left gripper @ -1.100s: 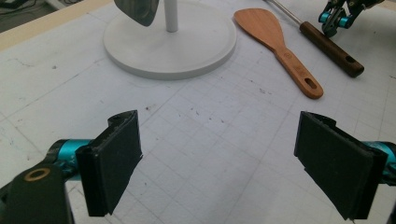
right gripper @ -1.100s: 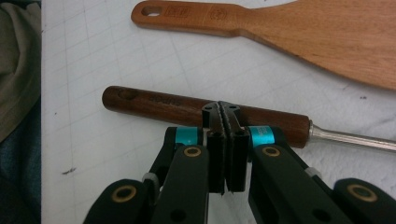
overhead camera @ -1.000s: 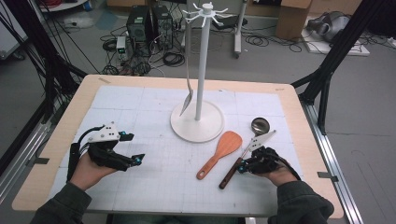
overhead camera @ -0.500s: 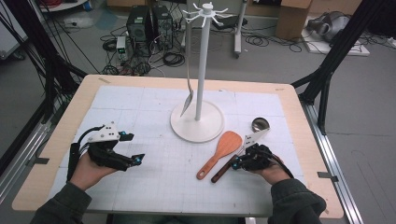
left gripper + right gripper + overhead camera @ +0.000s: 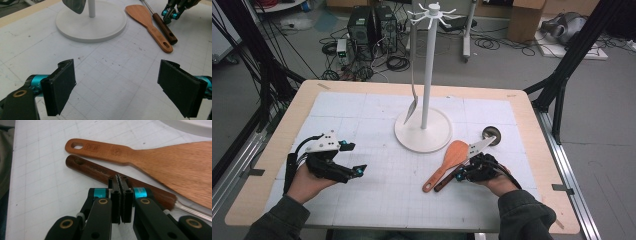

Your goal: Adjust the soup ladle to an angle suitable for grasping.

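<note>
Two utensils lie side by side on the table [image 5: 362, 100], in front and to the right of the white stand [image 5: 424, 131]: one wooden spatula [image 5: 447, 161] and one dark-handled ladle [image 5: 451, 177], both pointing diagonally, handle ends toward the person and heads toward the stand's side. The right gripper [image 5: 121, 180] has its jaws pressed together, empty, tips just over the ladle's handle; its own view shows both handles' hanging holes. The left gripper [image 5: 354, 160], jaws wide apart and empty, sits well left of the stand, where one metal spoon [image 5: 411, 102] hangs.

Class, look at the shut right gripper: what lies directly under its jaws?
Under the right gripper lies the dark-handled ladle, beside the wooden spatula. The gripper covers part of its handle.
</note>
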Demonstrator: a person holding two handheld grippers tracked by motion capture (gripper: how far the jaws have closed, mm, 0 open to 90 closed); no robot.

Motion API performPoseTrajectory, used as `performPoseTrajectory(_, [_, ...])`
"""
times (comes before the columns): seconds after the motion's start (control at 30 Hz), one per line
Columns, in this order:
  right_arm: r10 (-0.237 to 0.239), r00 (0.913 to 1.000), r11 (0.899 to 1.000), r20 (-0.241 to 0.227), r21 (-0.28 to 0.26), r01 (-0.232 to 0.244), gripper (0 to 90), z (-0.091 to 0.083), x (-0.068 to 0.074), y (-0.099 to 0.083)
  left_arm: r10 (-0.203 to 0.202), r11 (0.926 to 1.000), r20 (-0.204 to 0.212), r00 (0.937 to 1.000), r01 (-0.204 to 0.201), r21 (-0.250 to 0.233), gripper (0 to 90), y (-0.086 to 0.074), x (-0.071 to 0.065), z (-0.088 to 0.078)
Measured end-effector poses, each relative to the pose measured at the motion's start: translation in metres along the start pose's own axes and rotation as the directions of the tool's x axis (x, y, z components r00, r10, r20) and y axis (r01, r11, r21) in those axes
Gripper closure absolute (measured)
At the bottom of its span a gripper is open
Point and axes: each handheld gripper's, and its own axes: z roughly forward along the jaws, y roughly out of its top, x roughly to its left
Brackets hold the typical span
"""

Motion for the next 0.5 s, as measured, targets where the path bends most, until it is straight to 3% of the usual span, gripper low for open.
performPoseTrajectory(0.5, [-0.059,0.9956,0.998,-0.072,0.027,0.062,89.6,0.013,0.014,0.007,-0.001,1.0000,0.001,1.0000,0.001,-0.002,15.3,0.000,0.000,0.000])
